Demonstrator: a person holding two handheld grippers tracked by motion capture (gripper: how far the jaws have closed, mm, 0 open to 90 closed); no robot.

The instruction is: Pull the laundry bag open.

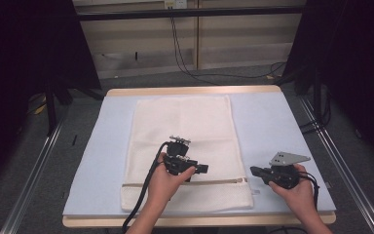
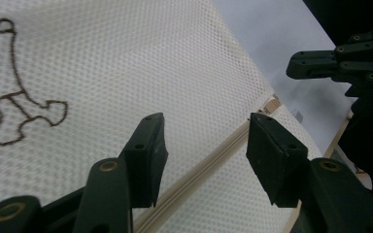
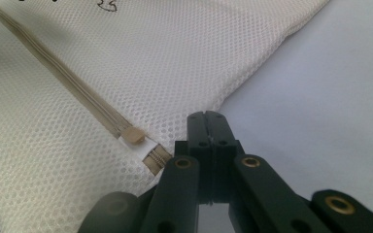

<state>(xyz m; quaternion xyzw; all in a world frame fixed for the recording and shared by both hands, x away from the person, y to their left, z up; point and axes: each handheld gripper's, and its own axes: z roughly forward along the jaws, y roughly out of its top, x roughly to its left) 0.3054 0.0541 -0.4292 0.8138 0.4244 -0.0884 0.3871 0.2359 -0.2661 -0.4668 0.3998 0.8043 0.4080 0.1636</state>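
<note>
The left gripper (image 1: 200,169) hangs over the cream mesh laundry bag (image 1: 185,126) with its jaws released and parted, nothing between them, above the zipper (image 2: 209,162). The right gripper (image 3: 207,118) is clenched tight on nothing, its tips meeting at the bag's edge, just beside the zipper end (image 3: 135,136). The bag lies flat on a pale blue mat (image 1: 268,126) covering a wooden table (image 1: 195,90); beyond it are grey floor and trailing cables (image 1: 185,58). The bag's weave is fine honeycomb netting with a brown outline print (image 2: 14,97).
</note>
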